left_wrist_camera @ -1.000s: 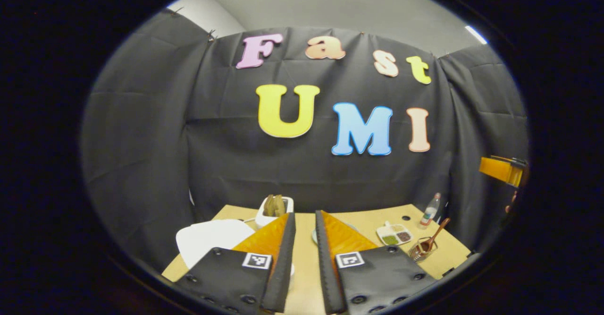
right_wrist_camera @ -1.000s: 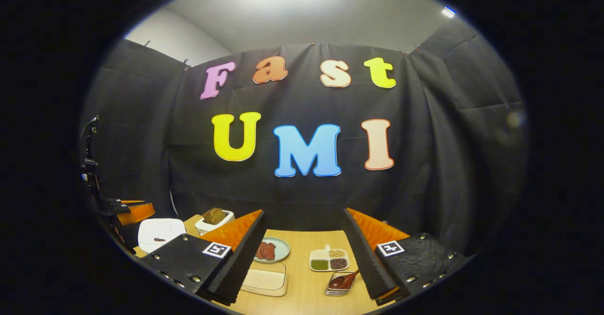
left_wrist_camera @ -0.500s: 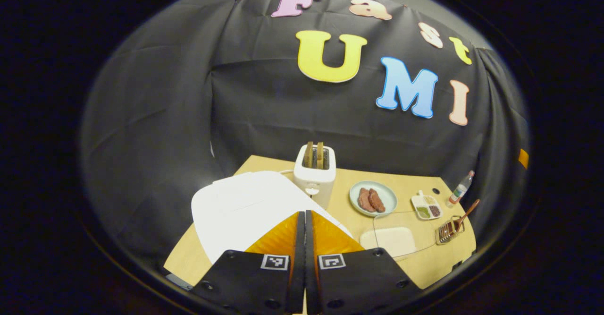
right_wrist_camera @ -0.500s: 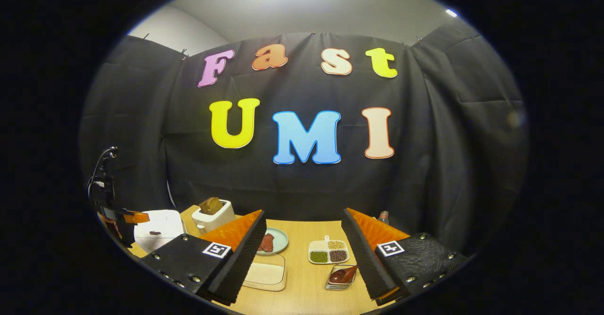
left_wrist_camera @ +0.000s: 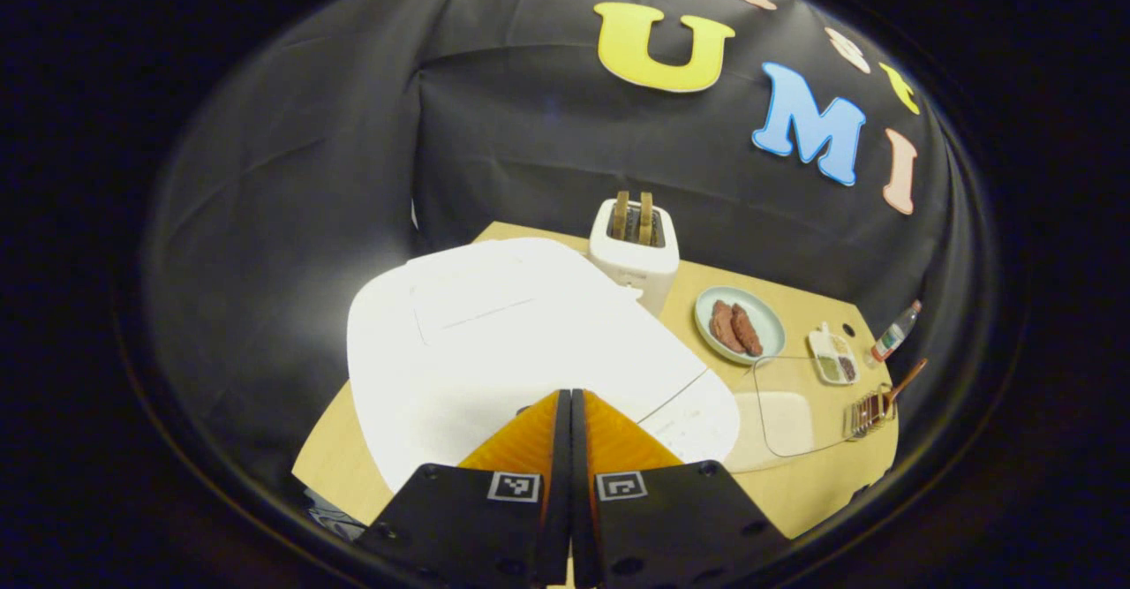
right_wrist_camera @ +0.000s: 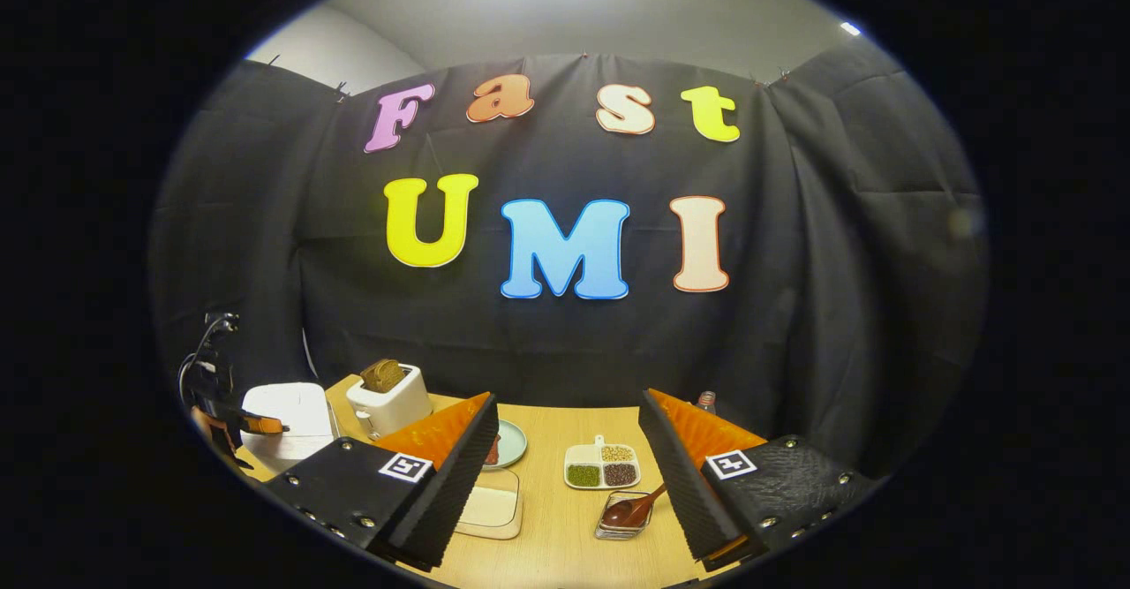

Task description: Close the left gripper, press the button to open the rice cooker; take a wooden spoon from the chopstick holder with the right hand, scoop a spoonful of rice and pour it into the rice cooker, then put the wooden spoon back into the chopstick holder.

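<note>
The white rice cooker (left_wrist_camera: 512, 333) sits with its lid down at the table's left end. My left gripper (left_wrist_camera: 570, 399) is shut with nothing between its fingers, its tips over the cooker's front edge. A wooden spoon (left_wrist_camera: 900, 379) leans in the wire chopstick holder (left_wrist_camera: 870, 412) at the table's right end. A clear box of rice (left_wrist_camera: 781, 412) lies between cooker and holder. In the right gripper view my right gripper (right_wrist_camera: 569, 417) hangs open above the table, with the wooden spoon (right_wrist_camera: 631, 509) and chopstick holder (right_wrist_camera: 621, 527) low between its fingers. The rice cooker (right_wrist_camera: 287, 412) and left gripper (right_wrist_camera: 234, 421) appear far left.
A white toaster (left_wrist_camera: 634, 249) with two slices stands behind the cooker. A blue plate (left_wrist_camera: 740, 324) with meat, a divided dish of grains (left_wrist_camera: 834, 361) and a small bottle (left_wrist_camera: 893, 333) stand on the wooden table (left_wrist_camera: 821, 483) to the right.
My left gripper has gone from open to shut and moved down and forward over the rice cooker. My right gripper has tilted down slightly and stays open.
</note>
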A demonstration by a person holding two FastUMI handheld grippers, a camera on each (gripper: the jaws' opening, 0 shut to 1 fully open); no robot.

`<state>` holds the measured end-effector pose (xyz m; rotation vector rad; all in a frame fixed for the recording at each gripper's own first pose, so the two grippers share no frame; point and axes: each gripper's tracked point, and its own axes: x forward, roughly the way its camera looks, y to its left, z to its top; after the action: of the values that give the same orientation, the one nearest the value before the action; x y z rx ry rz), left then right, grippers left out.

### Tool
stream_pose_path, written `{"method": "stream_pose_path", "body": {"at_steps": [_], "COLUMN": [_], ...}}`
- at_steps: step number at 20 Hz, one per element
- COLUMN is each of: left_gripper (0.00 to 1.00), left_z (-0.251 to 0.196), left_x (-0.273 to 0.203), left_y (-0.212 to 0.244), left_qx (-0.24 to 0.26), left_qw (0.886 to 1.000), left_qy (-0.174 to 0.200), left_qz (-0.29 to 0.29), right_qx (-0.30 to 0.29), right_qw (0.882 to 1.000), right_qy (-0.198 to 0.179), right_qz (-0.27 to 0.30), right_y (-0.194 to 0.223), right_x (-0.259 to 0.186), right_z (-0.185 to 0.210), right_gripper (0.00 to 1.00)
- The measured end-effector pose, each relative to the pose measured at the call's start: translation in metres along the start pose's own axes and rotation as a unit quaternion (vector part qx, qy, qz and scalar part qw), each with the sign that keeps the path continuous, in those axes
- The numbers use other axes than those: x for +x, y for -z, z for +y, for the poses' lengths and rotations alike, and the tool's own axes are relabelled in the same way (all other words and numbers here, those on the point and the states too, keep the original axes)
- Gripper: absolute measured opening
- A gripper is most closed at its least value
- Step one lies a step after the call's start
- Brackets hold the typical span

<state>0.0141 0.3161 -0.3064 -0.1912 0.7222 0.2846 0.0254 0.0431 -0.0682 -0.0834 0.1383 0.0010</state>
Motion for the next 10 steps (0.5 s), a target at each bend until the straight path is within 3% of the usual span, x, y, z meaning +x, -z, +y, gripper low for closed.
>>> {"method": "stream_pose_path", "body": {"at_steps": [1, 4, 7, 10], "left_gripper": [0.12, 0.10, 0.82, 0.89], "left_z": [0.002, -0.004, -0.026, -0.059], "left_x": [-0.007, -0.045, -0.106, -0.155], "left_y": [-0.010, -0.072, -0.133, -0.160], "left_qx": [-0.003, 0.003, 0.030, 0.048], "left_qw": [1.000, 0.992, 0.972, 0.953], "left_qy": [-0.002, -0.016, -0.013, 0.004], "left_qz": [-0.013, -0.128, -0.234, -0.298], "right_qx": [0.000, -0.006, -0.003, 0.008], "right_qw": [1.000, 1.000, 1.000, 1.000], "right_qy": [-0.001, -0.004, -0.007, -0.007], "right_qz": [-0.002, -0.010, -0.010, -0.014], "right_y": [-0.001, -0.005, -0.002, -0.003], "right_x": [-0.001, -0.002, -0.003, -0.005], "right_z": [0.001, 0.002, 0.001, -0.003], "right_gripper": [0.97, 0.97, 0.97, 0.97]}}
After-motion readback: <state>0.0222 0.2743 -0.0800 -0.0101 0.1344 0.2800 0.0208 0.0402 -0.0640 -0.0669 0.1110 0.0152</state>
